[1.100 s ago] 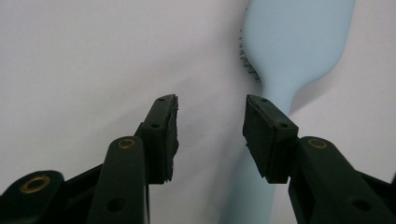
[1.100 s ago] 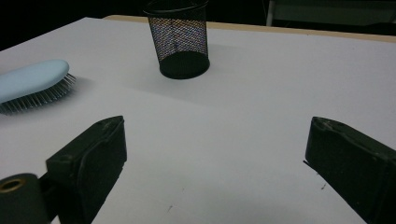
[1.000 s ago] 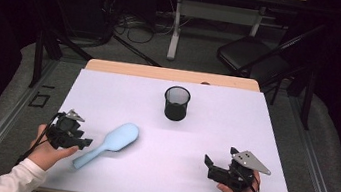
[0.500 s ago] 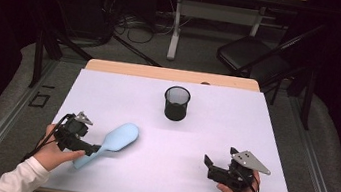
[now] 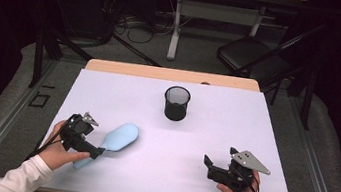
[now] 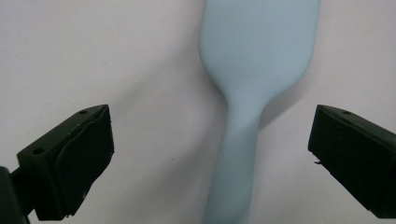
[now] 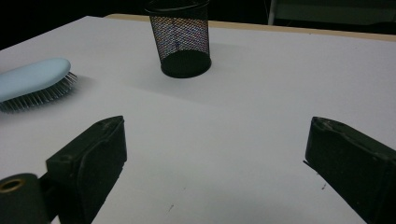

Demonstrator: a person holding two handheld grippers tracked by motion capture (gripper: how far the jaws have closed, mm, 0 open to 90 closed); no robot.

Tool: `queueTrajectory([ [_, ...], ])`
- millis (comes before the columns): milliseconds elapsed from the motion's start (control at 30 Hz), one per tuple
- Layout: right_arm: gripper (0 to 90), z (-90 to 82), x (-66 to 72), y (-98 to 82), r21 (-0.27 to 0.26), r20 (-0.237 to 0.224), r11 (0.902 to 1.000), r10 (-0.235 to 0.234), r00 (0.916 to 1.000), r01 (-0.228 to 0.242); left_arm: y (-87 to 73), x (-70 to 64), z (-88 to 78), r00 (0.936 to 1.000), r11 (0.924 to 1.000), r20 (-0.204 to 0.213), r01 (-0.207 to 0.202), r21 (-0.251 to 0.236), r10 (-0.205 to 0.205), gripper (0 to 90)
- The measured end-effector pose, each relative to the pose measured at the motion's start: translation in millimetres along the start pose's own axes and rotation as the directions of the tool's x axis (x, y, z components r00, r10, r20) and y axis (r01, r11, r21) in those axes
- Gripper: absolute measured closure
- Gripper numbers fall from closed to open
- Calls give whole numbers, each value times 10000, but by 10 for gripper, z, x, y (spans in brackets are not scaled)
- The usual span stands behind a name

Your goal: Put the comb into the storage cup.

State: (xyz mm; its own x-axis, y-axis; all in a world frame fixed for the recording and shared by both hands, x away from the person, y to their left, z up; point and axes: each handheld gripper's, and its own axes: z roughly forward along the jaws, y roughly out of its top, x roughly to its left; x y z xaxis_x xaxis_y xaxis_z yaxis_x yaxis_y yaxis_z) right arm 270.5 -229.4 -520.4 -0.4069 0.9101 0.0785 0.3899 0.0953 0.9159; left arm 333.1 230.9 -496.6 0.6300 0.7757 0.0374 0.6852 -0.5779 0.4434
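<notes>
My left tongs over handle of pale blue plastic hairbrush, lying bristles-down on white worktop. Jaws just been opening, now wide, handle between them, probably untouched. Brush axis runs straight ahead from left tongs. Right tongs open, empty, well apart; black mesh cup beyond.

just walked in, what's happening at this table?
A person is working a hand-held gripper in each hand. The left hand-held gripper sits over the handle of a light blue hairbrush lying bristles-down on the white table; its jaws have just been opening and now stand wide to either side of the handle, not pressing it. The right hand-held gripper rests open near the table's front right, holding nothing. A black mesh cup stands upright farther back.
</notes>
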Motion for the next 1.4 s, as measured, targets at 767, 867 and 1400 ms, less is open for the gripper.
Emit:
queueTrajectory([
  [767,52,3,3,0,14,-29,10000,-17,10000,17,106,-47,245,9995,9977,-37,-322,601,325,4],
  [867,52,1,2,1,13,-33,10000,-21,10000,21,117,-53,276,9993,9970,-36,-366,685,369,4],
  [1400,52,4,4,1,49,-60,10000,-48,10000,48,169,-114,420,9970,9876,253,-762,1374,734,6],
])
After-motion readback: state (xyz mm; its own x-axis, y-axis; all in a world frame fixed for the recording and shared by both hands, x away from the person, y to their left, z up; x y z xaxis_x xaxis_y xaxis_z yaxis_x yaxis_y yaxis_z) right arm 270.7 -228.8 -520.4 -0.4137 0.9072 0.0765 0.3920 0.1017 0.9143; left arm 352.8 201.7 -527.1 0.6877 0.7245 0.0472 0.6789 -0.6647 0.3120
